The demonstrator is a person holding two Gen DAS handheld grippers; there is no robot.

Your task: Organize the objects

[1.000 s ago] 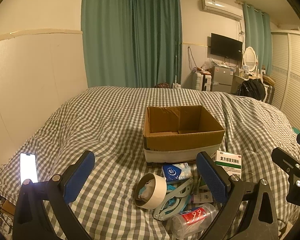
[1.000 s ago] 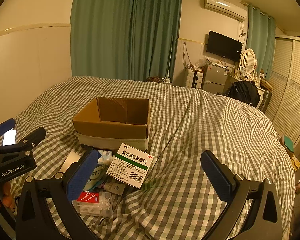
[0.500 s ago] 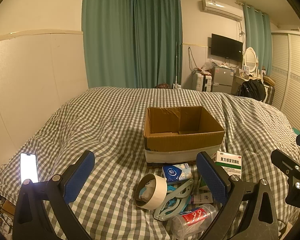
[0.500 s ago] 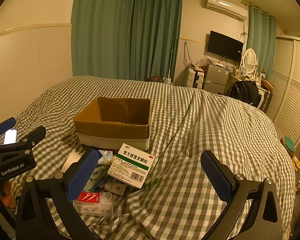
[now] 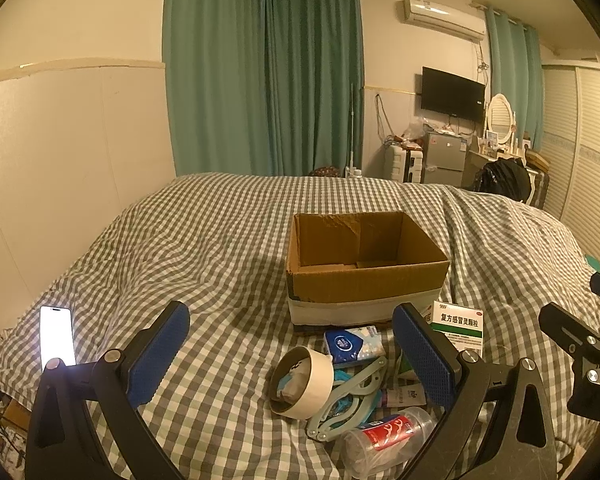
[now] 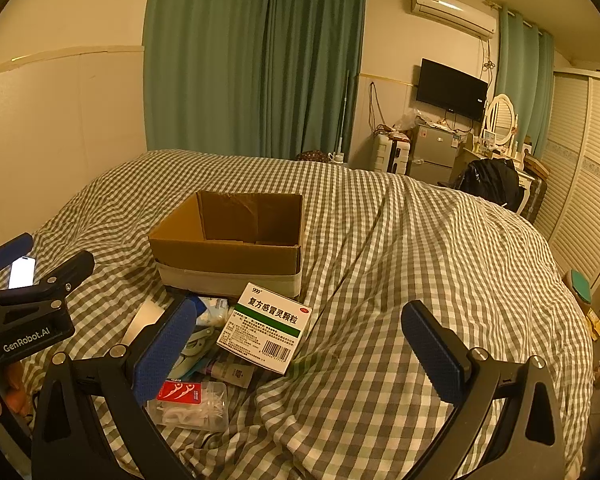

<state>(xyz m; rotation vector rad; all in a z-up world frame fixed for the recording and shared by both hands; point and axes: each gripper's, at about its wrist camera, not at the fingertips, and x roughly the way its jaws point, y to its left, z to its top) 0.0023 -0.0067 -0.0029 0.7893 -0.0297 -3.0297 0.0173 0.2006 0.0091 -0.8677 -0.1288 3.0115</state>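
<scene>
Both tongs hover spread wide, pinching nothing. Ahead of the left gripper (image 5: 290, 354), between its blue pads, lie a roll of beige tape (image 5: 302, 382), a blue tissue pack (image 5: 354, 343), pale green plastic clips (image 5: 350, 398) and a clear plastic jar with a red label (image 5: 386, 436). Beyond them stands the open brown cardboard box (image 5: 364, 268) on the grey-checked bedspread (image 5: 204, 240). A white-and-green medicine carton (image 6: 266, 327) lies ahead of the right gripper (image 6: 300, 348), near its left pad, just beside the box. A lit white phone (image 5: 57, 336) lies far left.

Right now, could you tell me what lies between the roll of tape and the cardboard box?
A blue-and-white tissue pack lies between the roll of tape and the cardboard box, seen best in the left wrist view.
</scene>
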